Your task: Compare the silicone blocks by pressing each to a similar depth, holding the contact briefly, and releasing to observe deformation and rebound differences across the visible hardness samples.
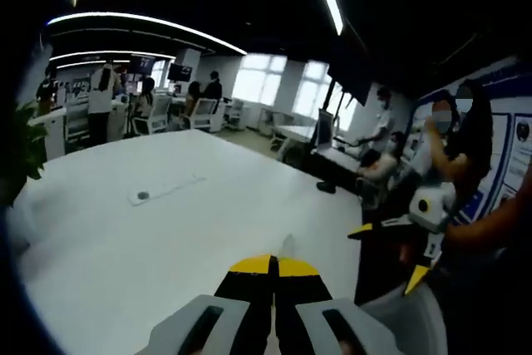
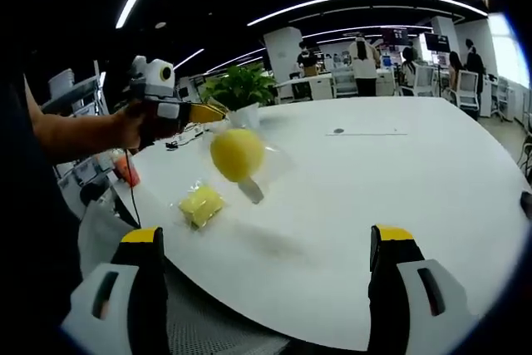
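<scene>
A round yellow silicone block hangs in a clear bag above the white table, its shadow falling just below it. The left gripper, held by a hand at the left of the right gripper view, is shut on the top of that bag. In the left gripper view its yellow tips are pressed together. A second, flatter yellow block lies bagged on the table near the front edge. My right gripper is open wide, low and short of both blocks; it also enters the left gripper view.
A small dark puck with a thin cable lies mid-table. A potted plant stands at the far table edge, and an orange item sits off the left edge. People, desks and chairs stand around the room.
</scene>
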Tool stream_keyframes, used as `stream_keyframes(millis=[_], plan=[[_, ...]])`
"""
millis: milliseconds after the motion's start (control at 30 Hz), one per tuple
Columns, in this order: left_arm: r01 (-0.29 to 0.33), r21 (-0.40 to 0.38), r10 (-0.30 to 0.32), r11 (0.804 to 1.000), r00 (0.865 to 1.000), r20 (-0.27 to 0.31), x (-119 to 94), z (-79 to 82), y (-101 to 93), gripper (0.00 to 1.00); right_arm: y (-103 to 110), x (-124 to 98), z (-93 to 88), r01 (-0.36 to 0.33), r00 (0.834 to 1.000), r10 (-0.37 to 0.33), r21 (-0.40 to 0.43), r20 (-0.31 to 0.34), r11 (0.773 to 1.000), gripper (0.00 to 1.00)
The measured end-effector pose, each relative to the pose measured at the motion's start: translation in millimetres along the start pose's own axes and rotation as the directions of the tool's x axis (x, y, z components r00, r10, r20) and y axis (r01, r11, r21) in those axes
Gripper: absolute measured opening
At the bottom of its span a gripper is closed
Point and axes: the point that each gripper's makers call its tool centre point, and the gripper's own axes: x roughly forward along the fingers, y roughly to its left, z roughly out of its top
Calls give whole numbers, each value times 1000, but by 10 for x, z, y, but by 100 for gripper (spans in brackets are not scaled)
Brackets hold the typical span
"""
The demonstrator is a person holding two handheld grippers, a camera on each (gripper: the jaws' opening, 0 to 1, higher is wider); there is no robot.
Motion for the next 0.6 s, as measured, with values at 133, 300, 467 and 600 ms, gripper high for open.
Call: stream_keyframes(millis=[133,300,467,600], plan=[[23,2,-23,1000,1000,17,-64,139,-83,0,36,52,85,-18,999,18,8,29,1000,96],[40,5,-40,999,996,79,-206,390,-178,0,94,93,171,-27,999,27,-1,38,1000,96],[52,10,-53,999,986,159,-443,685,-274,0,111,126,255,-41,998,42,-22,41,999,96],[35,26,-39,999,984,174,-580,753,-279,0,133,130,369,-52,997,54,-30,64,998,96]])
